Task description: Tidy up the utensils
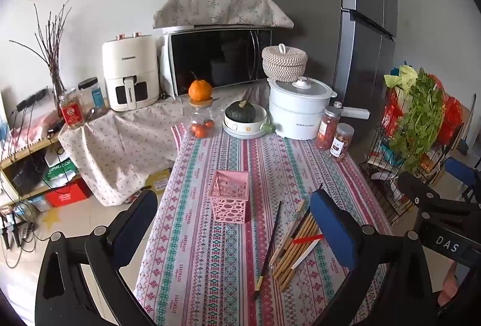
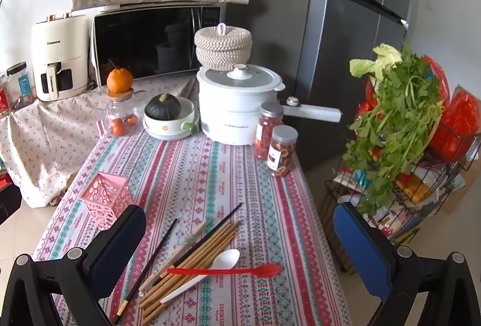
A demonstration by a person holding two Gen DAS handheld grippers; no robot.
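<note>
Both jaws gape wide above loose chopsticks.

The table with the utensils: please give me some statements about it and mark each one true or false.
1. The pink basket is standing upright and holds no utensils. True.
2. The red spoon lies across the white spoon. True.
3. The left gripper holds a chopstick. False: it is open and holds nothing.
4. The bamboo chopsticks are already in the pink basket. False: they lie on the tablecloth.
5. The green squash sits in a white bowl. True.
6. The right gripper is shut on the red spoon. False: it is open and empty.
</note>
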